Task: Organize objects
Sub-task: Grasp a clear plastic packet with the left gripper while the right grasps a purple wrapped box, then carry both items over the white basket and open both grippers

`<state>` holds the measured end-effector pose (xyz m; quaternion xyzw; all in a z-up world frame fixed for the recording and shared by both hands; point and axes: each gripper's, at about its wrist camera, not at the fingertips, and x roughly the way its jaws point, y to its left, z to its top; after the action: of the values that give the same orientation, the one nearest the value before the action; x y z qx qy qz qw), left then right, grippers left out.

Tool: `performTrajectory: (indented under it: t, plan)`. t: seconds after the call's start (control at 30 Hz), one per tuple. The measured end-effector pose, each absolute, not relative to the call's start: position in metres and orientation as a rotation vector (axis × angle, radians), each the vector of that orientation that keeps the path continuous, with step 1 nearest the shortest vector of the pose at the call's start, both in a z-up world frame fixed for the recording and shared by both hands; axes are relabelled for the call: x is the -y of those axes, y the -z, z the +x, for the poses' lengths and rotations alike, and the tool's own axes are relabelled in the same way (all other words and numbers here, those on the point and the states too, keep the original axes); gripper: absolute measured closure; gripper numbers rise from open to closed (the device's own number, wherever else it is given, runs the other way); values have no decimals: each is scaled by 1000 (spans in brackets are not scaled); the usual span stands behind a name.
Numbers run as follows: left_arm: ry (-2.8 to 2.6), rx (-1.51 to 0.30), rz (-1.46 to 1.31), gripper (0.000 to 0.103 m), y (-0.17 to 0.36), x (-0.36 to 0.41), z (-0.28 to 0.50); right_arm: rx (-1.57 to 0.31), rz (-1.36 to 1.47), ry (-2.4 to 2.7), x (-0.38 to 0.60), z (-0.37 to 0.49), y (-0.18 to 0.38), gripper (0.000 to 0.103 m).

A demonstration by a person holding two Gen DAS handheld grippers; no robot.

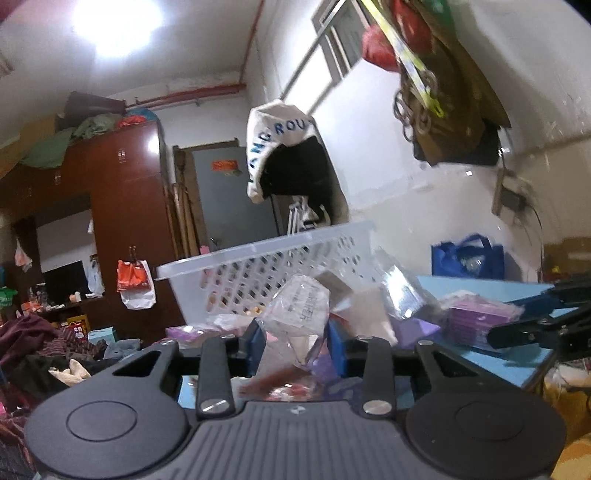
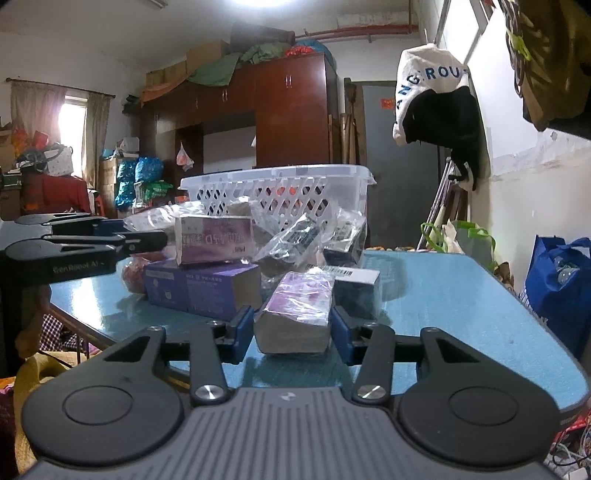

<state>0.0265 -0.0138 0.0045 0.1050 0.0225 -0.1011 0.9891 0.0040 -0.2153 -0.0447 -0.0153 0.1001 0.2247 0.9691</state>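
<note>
Right wrist view, lower centre: right gripper (image 2: pixel 292 326) pinches a wrapped purple box (image 2: pixel 295 314) lying on the blue table (image 2: pixel 461 314), likely bound for the white basket (image 2: pixel 280 188) behind; left gripper (image 1: pixel 295 338) pinches a clear bag (image 1: pixel 301 314)

Lit from above by a bright ceiling lamp (image 1: pixel 118 27). White walls (image 2: pixel 535 192), scuffed low down. Against the far wall, a tall red-brown wardrobe (image 2: pixel 291 110) topped with boxes and green cloth. Beside it, a grey door (image 2: pixel 402 147). At the far left, a curtained window (image 2: pixel 70 122), daylight behind. On the right wall, a hanging white cap (image 2: pixel 428 77). Beneath it, a blue bag (image 2: pixel 557 284) on the floor.
</note>
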Motion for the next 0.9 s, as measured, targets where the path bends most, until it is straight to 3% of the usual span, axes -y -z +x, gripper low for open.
performTrajectory:
  t: [0.33, 0.57, 0.7, 0.83, 0.9]
  plan:
    - [158, 12, 118, 63, -21, -10, 29, -136, -28, -451, 220, 1, 21, 55]
    - [156, 29, 60, 63, -88, -14, 80, -57, -75, -463, 192, 63, -49, 55]
    - [171, -102, 15, 63, -121, -8, 154, -105, -114, -432, 154, 136, -86, 55]
    - [177, -257, -35, 61, -117, -9, 213, -174, -151, -401, 129, 193, -90, 55]
    - [178, -308, -39, 48, -111, -10, 228, -215, -168, -394, 123, 207, -83, 46]
